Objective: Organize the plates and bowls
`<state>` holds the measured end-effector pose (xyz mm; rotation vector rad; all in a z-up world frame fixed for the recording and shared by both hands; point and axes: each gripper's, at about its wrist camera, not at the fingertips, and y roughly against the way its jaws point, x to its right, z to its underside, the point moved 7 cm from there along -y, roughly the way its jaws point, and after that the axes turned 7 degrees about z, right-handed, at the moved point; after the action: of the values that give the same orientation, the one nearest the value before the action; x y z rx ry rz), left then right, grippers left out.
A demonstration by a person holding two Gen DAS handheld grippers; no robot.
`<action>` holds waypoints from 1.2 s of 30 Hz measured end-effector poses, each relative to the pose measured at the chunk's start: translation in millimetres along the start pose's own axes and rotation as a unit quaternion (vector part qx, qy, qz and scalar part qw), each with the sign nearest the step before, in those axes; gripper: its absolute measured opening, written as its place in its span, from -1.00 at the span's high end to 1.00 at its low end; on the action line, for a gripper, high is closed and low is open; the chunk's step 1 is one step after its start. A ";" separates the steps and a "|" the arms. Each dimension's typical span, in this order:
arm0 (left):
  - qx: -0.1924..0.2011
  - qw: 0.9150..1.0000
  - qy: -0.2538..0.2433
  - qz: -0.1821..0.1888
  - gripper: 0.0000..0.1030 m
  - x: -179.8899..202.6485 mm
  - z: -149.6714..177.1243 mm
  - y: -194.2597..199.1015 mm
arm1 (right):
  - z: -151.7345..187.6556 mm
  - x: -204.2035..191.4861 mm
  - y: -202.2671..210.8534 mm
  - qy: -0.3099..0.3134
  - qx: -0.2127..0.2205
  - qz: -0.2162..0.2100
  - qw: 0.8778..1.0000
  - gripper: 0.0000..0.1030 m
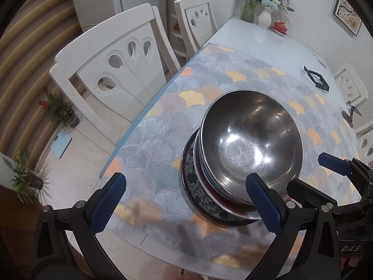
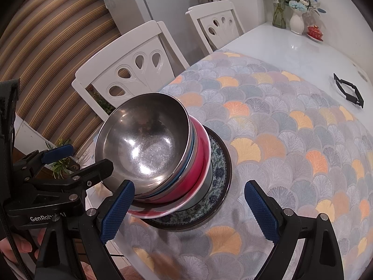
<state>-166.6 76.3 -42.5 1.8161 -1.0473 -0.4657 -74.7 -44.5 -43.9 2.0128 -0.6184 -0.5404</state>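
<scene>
A steel bowl [image 1: 251,140] tops a leaning stack on the patterned tablecloth [image 1: 167,121]. Under it sit a blue bowl, a red bowl [image 2: 198,163] and a blue-and-white floral plate [image 1: 193,186] at the bottom. The stack also shows in the right wrist view, with the steel bowl [image 2: 144,140] on top and the plate [image 2: 216,175] below. My left gripper [image 1: 186,203] is open and empty, just in front of the stack's left side. My right gripper [image 2: 188,212] is open and empty, in front of the stack's near edge. Each gripper shows in the other's view.
White chairs [image 1: 116,70] stand along the table's left side. A black hexagonal frame [image 1: 316,78] lies on the bare table top far right. Flower vases [image 1: 264,18] and a small red lidded dish [image 1: 281,26] stand at the far end.
</scene>
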 end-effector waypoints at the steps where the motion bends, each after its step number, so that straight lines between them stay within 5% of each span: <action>1: 0.000 1.000 0.000 -0.001 -0.98 0.1 0.8 0.1 | 0.0 -0.2 -0.1 0.000 -0.001 0.000 1.000 -0.82; 36: -0.003 1.000 -0.015 -0.002 -0.98 27.0 11.0 1.1 | 13.7 17.1 10.0 -0.011 0.002 0.007 1.000 -0.82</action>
<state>-159.6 48.0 -43.4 1.8102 -1.0621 -0.4987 -71.7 -68.4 -43.8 2.0063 -0.6468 -0.5529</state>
